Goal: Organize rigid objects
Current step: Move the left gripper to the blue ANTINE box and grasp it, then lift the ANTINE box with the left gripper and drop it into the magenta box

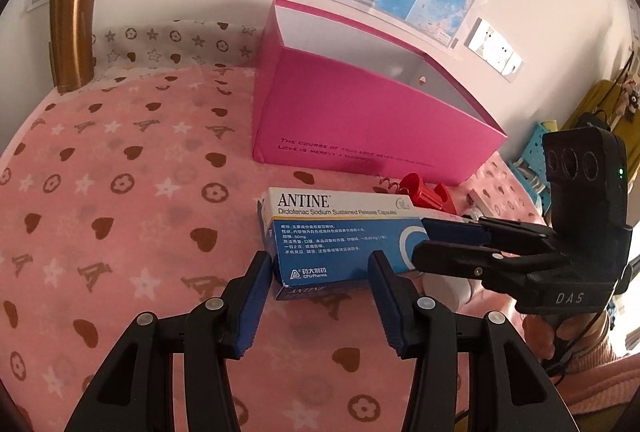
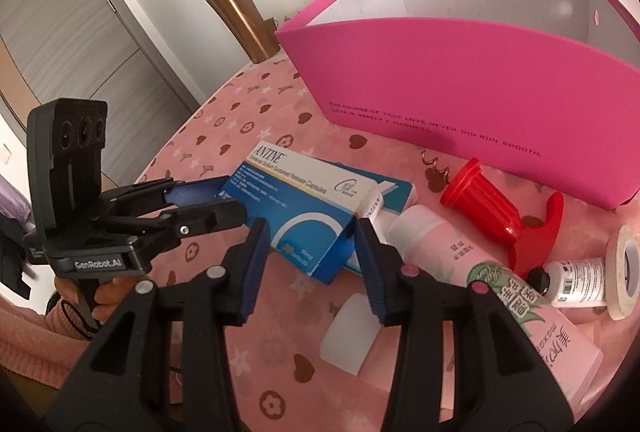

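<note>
A blue and white ANTINE medicine box [image 1: 340,232] [image 2: 316,207] lies on the pink patterned cloth in front of an open pink box [image 1: 360,103] [image 2: 472,63]. My left gripper [image 1: 316,272] [image 2: 216,199] is open, its tips at the box's near left end. My right gripper [image 2: 310,244] [image 1: 420,242] is open, its fingers on either side of the box's right end. I cannot tell whether either gripper touches it. A red corkscrew [image 2: 500,216] [image 1: 424,191], a pink tube [image 2: 492,284], a small white bottle [image 2: 576,280] and a tape roll [image 2: 624,272] lie to the right.
A bronze travel mug [image 1: 72,27] [image 2: 244,19] stands at the cloth's far left edge. A white cap [image 2: 352,332] lies near my right gripper. A map hangs on the wall behind. A turquoise basket [image 1: 532,159] sits beyond the right edge.
</note>
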`<state>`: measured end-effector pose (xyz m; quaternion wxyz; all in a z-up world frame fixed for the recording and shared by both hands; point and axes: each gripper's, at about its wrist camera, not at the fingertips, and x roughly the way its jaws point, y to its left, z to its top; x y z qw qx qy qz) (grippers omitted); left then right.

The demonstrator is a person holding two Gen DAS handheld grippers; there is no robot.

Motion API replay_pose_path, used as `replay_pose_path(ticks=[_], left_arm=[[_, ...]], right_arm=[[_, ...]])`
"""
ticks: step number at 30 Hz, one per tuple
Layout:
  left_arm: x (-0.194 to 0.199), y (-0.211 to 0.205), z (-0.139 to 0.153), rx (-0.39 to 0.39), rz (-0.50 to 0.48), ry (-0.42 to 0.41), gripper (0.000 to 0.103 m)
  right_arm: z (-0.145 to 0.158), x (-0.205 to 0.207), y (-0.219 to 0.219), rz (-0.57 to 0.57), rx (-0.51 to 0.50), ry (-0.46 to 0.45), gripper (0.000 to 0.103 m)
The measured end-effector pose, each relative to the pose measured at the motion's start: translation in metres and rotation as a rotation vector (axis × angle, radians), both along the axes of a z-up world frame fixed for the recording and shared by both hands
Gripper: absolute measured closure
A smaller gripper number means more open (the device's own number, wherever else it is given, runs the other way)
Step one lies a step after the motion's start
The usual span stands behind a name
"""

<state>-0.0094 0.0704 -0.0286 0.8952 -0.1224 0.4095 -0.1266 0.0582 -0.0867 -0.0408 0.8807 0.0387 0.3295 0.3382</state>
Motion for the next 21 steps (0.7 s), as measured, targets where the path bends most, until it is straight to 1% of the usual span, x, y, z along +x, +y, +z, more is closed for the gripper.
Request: replay_pose_path(ticks=[10,17,21], left_arm=[[0.001,-0.007,0.002,0.009,-0.006,-0.007,0.053],[0.004,-0.008,0.0,0.02,-0.013,-0.002,0.053],[0.005,-0.009,0.0,0.023,-0.017,-0.003,0.053]], right_arm=[[0.007,-0.004,-0.005,-0.004,0.003,-0.028,0.056],[0.003,0.004,-0.008,-0.018,0.0,0.003,0.056],[0.003,0.007,-0.005,-0.032,-0.02,-0.008,0.056]])
